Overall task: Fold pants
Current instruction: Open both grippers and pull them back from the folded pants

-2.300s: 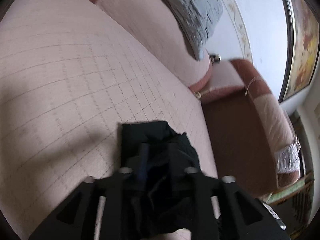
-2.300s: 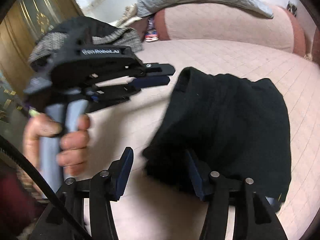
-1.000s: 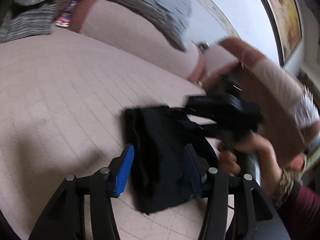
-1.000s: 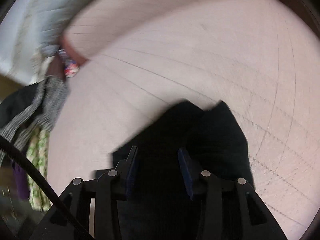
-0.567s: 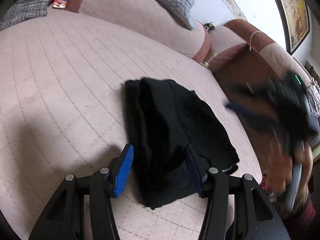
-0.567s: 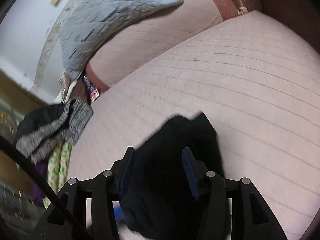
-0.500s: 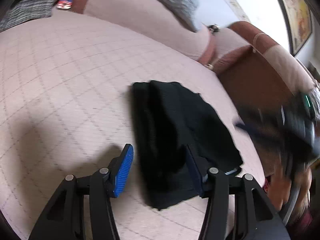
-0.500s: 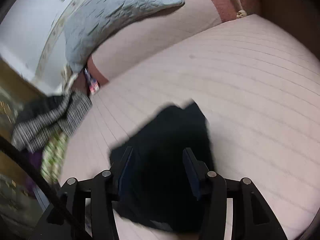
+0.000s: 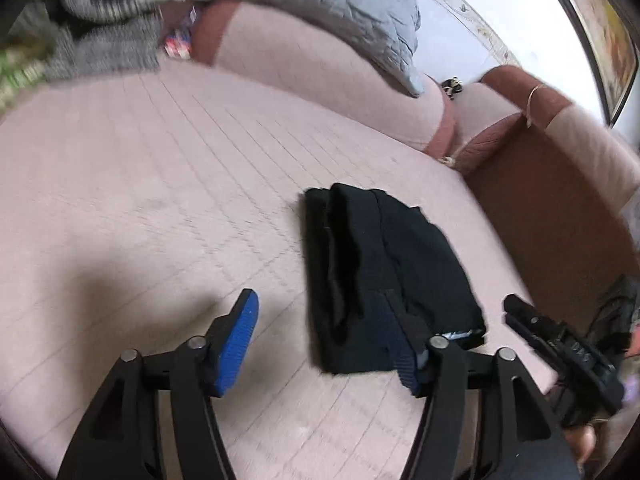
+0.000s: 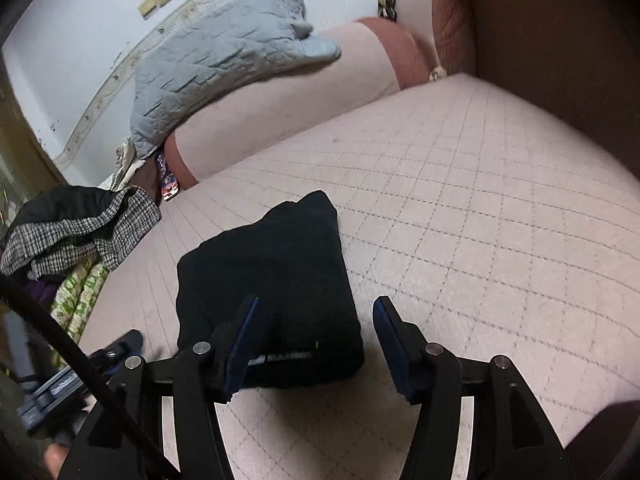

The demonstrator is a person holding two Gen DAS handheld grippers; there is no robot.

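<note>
A: Any containers here? We see none, only the quilted pink sofa seat [image 10: 480, 208] with the folded black pants [image 10: 276, 280] lying flat on it.

B: Agreed. In our left view the pants [image 9: 380, 264] lie as a compact bundle ahead of the left gripper [image 9: 326, 336], mostly to its right side; its right finger overlaps the near edge of the cloth, and we cannot tell whether it touches.

A: Its jaws are apart and opening, not pinching the cloth. The right gripper [image 10: 316, 340] is likewise opening; the pants' near right corner shows between its fingers, unpinched.

B: To the left of the pants in our right view sits a heap of checked clothes [image 10: 80, 232] at the seat's end. A grey quilted blanket [image 10: 224, 52] drapes over the backrest.

A: Bare cushion spreads wide to the right of the pants, up to the brown armrest [image 10: 560, 48].
</note>
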